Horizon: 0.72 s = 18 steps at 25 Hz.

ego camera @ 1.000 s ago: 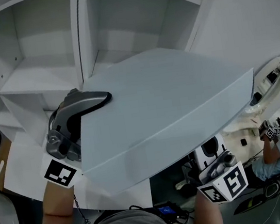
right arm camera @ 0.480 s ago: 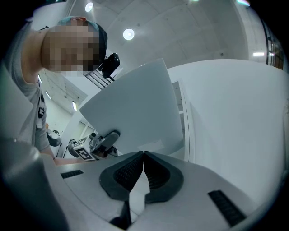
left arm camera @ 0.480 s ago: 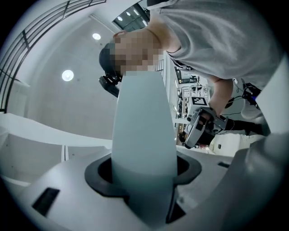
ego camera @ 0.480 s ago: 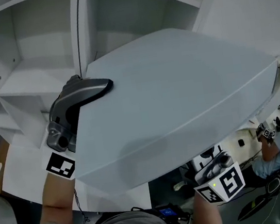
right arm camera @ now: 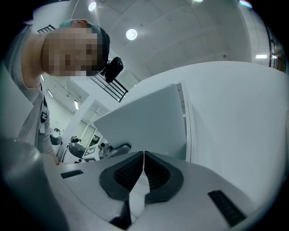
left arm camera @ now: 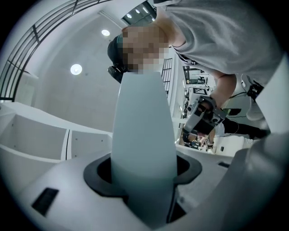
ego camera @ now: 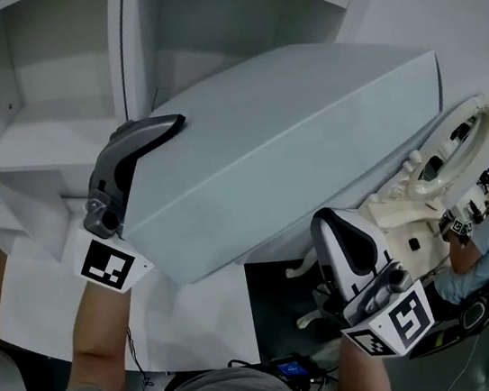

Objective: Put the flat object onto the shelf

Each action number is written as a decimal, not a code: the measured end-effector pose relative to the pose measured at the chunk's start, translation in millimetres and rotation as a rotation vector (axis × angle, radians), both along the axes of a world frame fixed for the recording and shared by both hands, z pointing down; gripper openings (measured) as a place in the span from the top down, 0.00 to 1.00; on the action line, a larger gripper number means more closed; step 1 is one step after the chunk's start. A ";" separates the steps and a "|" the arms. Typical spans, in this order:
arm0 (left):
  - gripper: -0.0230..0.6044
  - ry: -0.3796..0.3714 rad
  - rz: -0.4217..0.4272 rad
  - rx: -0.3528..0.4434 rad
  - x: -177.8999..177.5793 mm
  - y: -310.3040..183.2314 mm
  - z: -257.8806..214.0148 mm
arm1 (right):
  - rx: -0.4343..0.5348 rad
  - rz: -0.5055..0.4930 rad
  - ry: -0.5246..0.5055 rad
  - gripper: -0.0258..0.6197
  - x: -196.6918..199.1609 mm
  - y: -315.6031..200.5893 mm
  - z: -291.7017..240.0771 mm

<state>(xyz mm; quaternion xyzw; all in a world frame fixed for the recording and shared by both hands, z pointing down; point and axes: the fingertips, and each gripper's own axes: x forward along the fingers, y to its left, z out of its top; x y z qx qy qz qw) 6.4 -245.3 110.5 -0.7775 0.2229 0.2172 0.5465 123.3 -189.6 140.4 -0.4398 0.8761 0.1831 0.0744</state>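
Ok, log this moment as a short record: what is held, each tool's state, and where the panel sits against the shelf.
held object: flat panel, pale grey-blue, tilted, in the air
left tool: shut on the flat panel's left edge
right tool: jaws together, nothing between them, below the panel's lower edge
shelf: white, open compartments, behind the panel
task state: panel in front of the shelf, not yet resting on it

White shelf (ego camera: pixel 55 145), open-fronted, across the top left of the head view. Split by an upright divider (ego camera: pixel 125 53) into two compartments side by side. Pale, bare-looking boards throughout.
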 end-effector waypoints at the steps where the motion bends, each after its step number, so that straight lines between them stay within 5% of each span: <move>1: 0.53 -0.002 -0.007 -0.010 1.3 -5.5 2.4 | 0.002 -0.012 -0.006 0.91 -0.7 3.1 -4.2; 18: 0.47 -0.128 -0.116 -0.067 14.9 -39.0 23.8 | 0.137 -0.192 0.052 0.91 -51.2 33.4 -71.1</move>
